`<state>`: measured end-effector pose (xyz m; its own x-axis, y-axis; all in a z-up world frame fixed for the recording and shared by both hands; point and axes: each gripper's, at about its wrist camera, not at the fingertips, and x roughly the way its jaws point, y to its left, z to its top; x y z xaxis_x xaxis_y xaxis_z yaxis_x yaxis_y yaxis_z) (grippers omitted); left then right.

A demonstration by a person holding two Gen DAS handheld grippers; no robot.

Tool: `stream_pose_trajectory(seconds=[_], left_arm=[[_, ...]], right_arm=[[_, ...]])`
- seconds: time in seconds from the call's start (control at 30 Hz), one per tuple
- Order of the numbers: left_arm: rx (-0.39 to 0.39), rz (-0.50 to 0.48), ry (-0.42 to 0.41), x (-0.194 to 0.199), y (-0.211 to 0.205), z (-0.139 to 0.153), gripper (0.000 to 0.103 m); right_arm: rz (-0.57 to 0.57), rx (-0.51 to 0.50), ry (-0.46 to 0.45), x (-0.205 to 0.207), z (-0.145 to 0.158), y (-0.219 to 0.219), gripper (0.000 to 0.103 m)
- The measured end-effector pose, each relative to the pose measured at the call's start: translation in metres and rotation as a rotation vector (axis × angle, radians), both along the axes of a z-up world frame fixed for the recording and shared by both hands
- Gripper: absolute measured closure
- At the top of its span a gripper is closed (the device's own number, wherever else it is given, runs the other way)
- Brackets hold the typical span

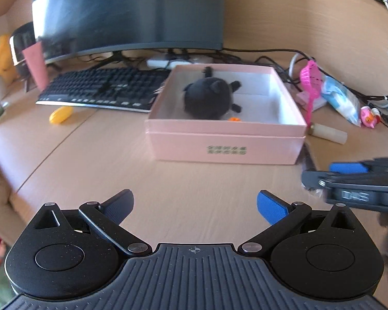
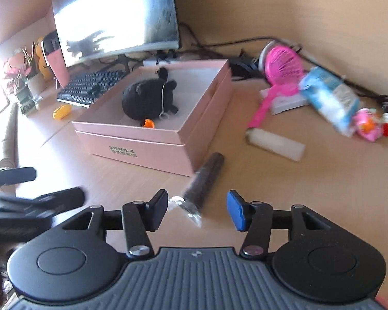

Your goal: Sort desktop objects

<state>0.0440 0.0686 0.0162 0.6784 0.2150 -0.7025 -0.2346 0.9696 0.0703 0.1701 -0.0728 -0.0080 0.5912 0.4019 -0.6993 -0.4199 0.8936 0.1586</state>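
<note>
An open pink box (image 1: 225,142) (image 2: 152,152) sits mid-desk and holds a black plush toy (image 1: 209,98) (image 2: 147,98) and a small orange item (image 2: 148,123). My left gripper (image 1: 194,206) is open and empty over bare desk in front of the box. My right gripper (image 2: 196,206) is open, its fingers on either side of the clear-wrapped end of a dark cylindrical object (image 2: 204,180) that lies by the box's right corner. The right gripper also shows at the right edge of the left wrist view (image 1: 349,178).
A monitor (image 1: 126,13), black keyboard (image 1: 103,87) and yellow oval object (image 1: 60,114) lie left of the box. To the right are a pink hairbrush (image 2: 279,72), a blue-white packet (image 2: 331,98), a white tube (image 2: 276,142), a pink toy (image 2: 367,124) and cables.
</note>
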Motion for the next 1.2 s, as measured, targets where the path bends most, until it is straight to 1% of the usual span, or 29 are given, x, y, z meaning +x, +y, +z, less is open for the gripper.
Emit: stream_pose_trajectory(seconds=[0.03, 0.1, 0.13, 0.2, 0.27, 0.3, 0.37, 0.43, 0.5, 0.53, 0.57, 0.63, 0.7, 0.73, 0.77, 0.8, 0.87, 0.9, 0.97, 1.03, 1.1, 1.2], left_arm=[[0.003, 0.008, 0.006, -0.001, 0.002, 0.000, 0.000], [0.017, 0.023, 0.024, -0.002, 0.004, 0.000, 0.000], [0.022, 0.027, 0.028, -0.002, 0.006, 0.001, 0.000], [0.023, 0.027, 0.023, -0.001, 0.007, 0.003, 0.000], [0.022, 0.020, 0.018, 0.000, 0.007, 0.004, 0.000], [0.021, 0.014, 0.015, 0.001, 0.005, 0.004, 0.000], [0.016, -0.001, 0.014, 0.003, 0.002, 0.003, 0.000], [0.011, -0.020, 0.016, 0.006, -0.002, 0.001, 0.000], [0.007, -0.039, 0.024, 0.009, -0.007, -0.003, 0.000], [0.006, -0.050, 0.027, 0.010, -0.010, -0.004, 0.000], [0.005, -0.063, 0.030, 0.010, -0.013, -0.005, 0.000], [0.010, -0.092, 0.033, 0.010, -0.020, -0.007, 0.000], [0.017, -0.111, 0.035, 0.009, -0.024, -0.008, 0.000], [0.021, -0.116, 0.037, 0.009, -0.026, -0.009, 0.000], [0.024, -0.119, 0.038, 0.008, -0.027, -0.009, 0.000], [0.026, -0.121, 0.039, 0.006, -0.027, -0.009, 0.000], [0.018, -0.136, 0.040, 0.002, -0.027, -0.009, 0.000], [0.007, -0.157, 0.042, 0.000, -0.028, -0.008, 0.000], [-0.034, -0.228, 0.046, -0.005, -0.031, -0.007, 0.000], [-0.068, -0.311, 0.054, -0.010, -0.038, -0.008, 0.000], [-0.055, -0.387, 0.075, -0.013, -0.050, -0.012, 0.000], [-0.009, -0.440, 0.101, -0.015, -0.069, -0.018, 0.000]], right_arm=[[0.007, -0.034, -0.012, 0.002, -0.004, 0.007, 0.054], [0.013, -0.103, -0.039, 0.001, -0.009, 0.015, 0.066], [0.021, -0.124, -0.039, -0.001, -0.010, 0.016, 0.076], [0.063, -0.108, -0.020, -0.007, -0.009, 0.011, 0.078], [0.115, -0.102, -0.007, -0.022, -0.004, 0.004, 0.078], [0.161, -0.096, -0.007, -0.031, -0.001, 0.001, 0.078], [0.284, -0.078, -0.029, -0.056, 0.007, -0.009, 0.078], [0.390, -0.106, -0.041, -0.078, 0.011, -0.016, 0.078], [0.431, -0.167, -0.074, -0.096, 0.011, -0.020, 0.072], [0.430, -0.202, -0.097, -0.102, 0.010, -0.022, 0.058], [0.414, -0.249, -0.138, -0.109, 0.008, -0.024, 0.044], [0.361, -0.329, -0.208, -0.117, 0.007, -0.025, 0.039], [0.289, -0.394, -0.282, -0.120, 0.009, -0.030, 0.039], [0.250, -0.395, -0.304, -0.122, 0.013, -0.036, 0.038], [0.227, -0.366, -0.306, -0.121, 0.018, -0.045, 0.036], [0.206, -0.314, -0.299, -0.122, 0.026, -0.054, 0.033], [0.154, -0.227, -0.303, -0.127, 0.038, -0.075, 0.014], [0.129, -0.212, -0.307, -0.128, 0.040, -0.084, 0.011], [0.077, -0.225, -0.306, -0.130, 0.038, -0.099, 0.009], [0.018, -0.250, -0.286, -0.125, 0.029, -0.110, 0.009], [-0.029, -0.264, -0.235, -0.117, 0.018, -0.117, 0.009], [-0.077, -0.231, -0.172, -0.110, 0.008, -0.127, 0.009]])
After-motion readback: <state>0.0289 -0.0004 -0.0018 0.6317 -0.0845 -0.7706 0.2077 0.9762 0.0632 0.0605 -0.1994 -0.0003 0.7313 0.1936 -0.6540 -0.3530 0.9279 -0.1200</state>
